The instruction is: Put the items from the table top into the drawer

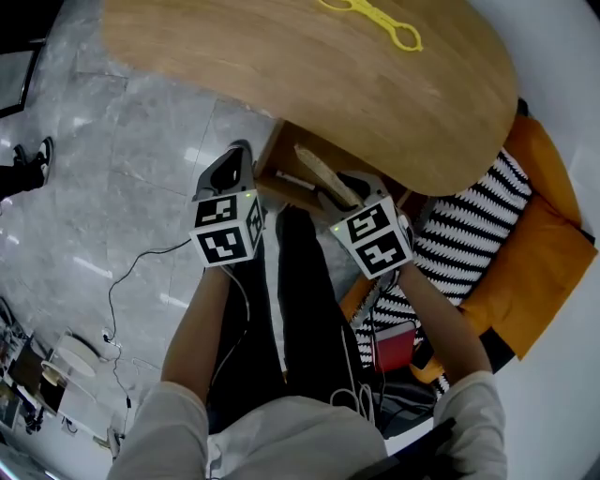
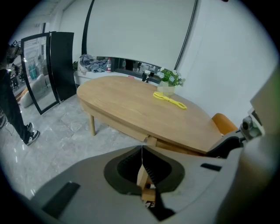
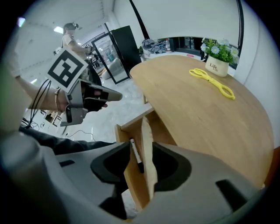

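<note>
Below the oval wooden table (image 1: 281,66) a drawer (image 1: 267,155) is pulled out. A pale wooden utensil (image 1: 323,173) and a marker (image 1: 295,180) lie inside it. My right gripper (image 1: 352,192) hangs over the drawer's right part, open. In the right gripper view the utensil (image 3: 148,153) and marker (image 3: 135,155) show in the gap of that gripper (image 3: 142,148), untouched by the jaws. My left gripper (image 1: 230,169) is just left of the drawer, shut and empty, its tips (image 2: 141,151) meeting. Yellow tongs (image 1: 375,19) rest on the far table top.
A small potted plant (image 2: 168,83) stands behind the tongs (image 2: 169,100). An orange seat (image 1: 544,244) with a striped throw (image 1: 469,234) is at the right. A person (image 2: 13,109) stands at the left, near black frames (image 2: 52,65). A cable (image 1: 122,291) crosses the floor.
</note>
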Action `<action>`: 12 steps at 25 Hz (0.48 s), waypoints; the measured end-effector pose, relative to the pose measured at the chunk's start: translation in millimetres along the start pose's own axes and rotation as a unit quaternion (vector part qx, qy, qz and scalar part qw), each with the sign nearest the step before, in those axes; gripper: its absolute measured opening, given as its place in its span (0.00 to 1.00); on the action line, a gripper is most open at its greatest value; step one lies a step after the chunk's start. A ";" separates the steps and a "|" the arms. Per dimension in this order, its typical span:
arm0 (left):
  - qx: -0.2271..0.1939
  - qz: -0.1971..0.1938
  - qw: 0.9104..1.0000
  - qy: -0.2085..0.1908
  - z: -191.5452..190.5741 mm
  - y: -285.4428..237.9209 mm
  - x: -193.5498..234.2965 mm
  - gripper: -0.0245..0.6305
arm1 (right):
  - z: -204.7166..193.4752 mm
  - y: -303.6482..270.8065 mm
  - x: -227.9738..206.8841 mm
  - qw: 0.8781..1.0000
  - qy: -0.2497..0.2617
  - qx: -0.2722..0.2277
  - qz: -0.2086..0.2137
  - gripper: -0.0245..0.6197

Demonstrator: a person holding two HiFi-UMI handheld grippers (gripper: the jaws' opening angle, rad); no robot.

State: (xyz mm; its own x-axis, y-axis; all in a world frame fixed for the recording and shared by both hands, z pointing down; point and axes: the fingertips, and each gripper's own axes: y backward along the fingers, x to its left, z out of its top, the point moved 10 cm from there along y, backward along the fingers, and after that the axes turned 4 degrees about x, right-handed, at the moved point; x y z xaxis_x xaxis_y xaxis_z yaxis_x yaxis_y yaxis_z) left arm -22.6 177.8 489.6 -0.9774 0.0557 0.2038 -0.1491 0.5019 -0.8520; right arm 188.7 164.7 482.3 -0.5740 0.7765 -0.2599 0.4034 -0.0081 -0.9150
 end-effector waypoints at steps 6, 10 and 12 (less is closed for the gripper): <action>0.003 -0.008 1.000 -0.012 7.7 -2.3 -3.1 0.05 | 1.1 3.2 -3.4 0.999 -0.028 -0.009 -0.013 0.27; 0.006 -0.010 1.000 -0.017 8.9 -7.1 -2.6 0.05 | 2.1 1.2 -8.4 0.999 -0.034 -0.011 -0.017 0.27; 0.007 -0.010 1.000 -0.018 12.1 -9.0 -2.1 0.05 | 5.4 2.8 -12.7 0.999 -0.038 -0.013 -0.020 0.27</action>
State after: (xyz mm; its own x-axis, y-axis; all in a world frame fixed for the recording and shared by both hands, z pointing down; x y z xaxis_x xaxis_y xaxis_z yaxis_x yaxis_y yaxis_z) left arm -21.0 162.7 491.0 -0.9790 0.0140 0.2036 -0.1707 0.4899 -0.8549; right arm 193.2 151.4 481.4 -0.6417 0.7260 -0.2473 0.3966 0.0381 -0.9172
